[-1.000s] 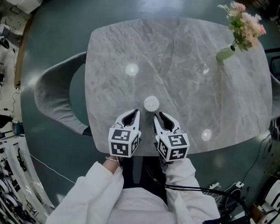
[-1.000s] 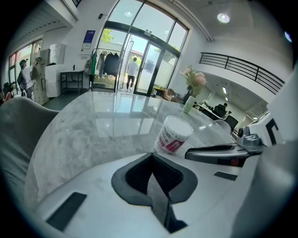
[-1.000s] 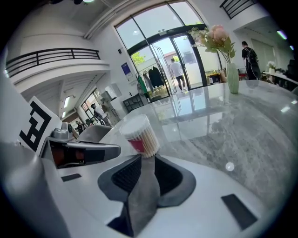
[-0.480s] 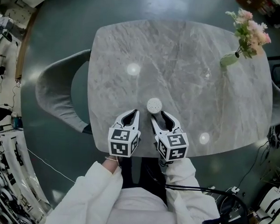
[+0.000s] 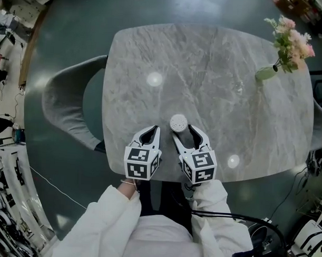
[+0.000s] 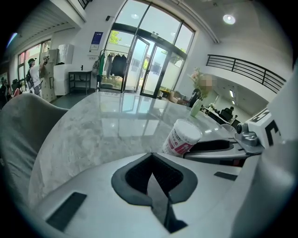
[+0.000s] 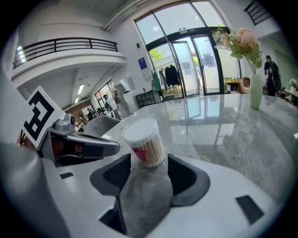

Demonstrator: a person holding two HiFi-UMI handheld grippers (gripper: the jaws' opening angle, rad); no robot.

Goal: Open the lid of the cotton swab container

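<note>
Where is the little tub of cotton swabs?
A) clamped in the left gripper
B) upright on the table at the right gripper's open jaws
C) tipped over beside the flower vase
B: the cotton swab container stands upright on the table at the right gripper, whose jaws have just been opening and flank it without pressing.

Table (image 5: 205, 63): one, grey stone-patterned top.
Cotton swab container (image 6: 180, 142): one, bearing one white lid (image 5: 178, 122).
Grippers: two, the left gripper (image 5: 157, 128) and the right gripper (image 5: 182, 131).
Marker cubes: two, the left cube (image 5: 141, 162) and the right cube (image 5: 201, 167).
Vase (image 5: 265, 73): one, with one bunch of pink flowers (image 5: 293, 43); blooms too small to count.
Chairs: two, the grey left chair (image 5: 61, 103) and the right chair (image 5: 321, 125), which shows only at its edge.
Sleeves: two, the left sleeve (image 5: 102, 223) and the right sleeve (image 5: 216, 211).
</note>
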